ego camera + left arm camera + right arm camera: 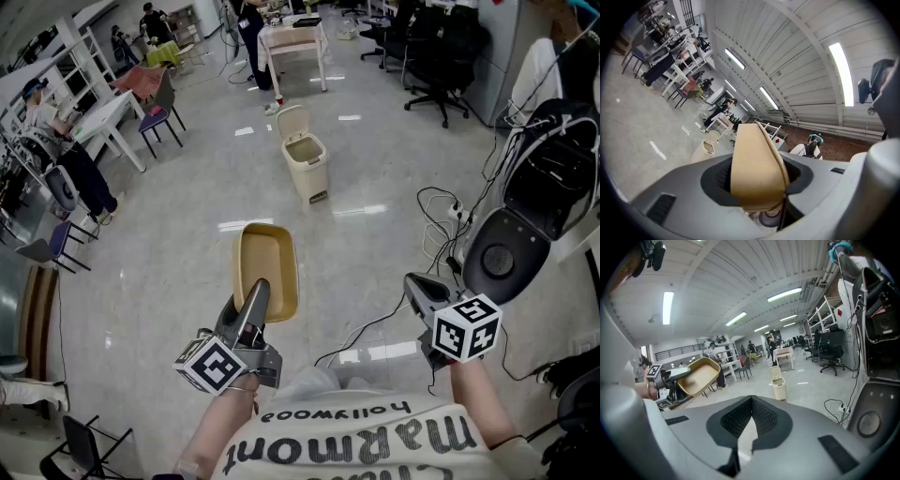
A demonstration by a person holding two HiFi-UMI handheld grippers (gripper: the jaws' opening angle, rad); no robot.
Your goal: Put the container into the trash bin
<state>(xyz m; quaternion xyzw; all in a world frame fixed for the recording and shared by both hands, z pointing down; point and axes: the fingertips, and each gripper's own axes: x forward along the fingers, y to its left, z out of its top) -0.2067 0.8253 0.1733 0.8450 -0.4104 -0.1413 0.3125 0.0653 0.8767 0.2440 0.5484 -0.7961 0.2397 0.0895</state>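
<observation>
Your left gripper (255, 295) is clamped on the near short end of the tan container (265, 267). In the left gripper view the jaws of the left gripper (757, 183) press on either side of the container (754, 168), which fills the gap between them. You hold it out in the air in front of your body, above the glossy floor (169, 253). Its long axis runs straight away from you, in line with the gripper, and its far short end points toward the trash bin (305, 155). Its open side faces up toward your head. From the right gripper view the container (696, 376) looks tipped, its hollow turned partly toward your right side.

Your right gripper (427, 292) is held beside you, apart from the container. In its own view the right gripper (750, 404) has jaw tips that meet, with nothing between them.

The trash bin (779, 387) stands on the floor well ahead of the container, its lid raised and its mouth open. A white table (292, 39) stands beyond it, and black cables (441, 211) trail over the floor to your right.
</observation>
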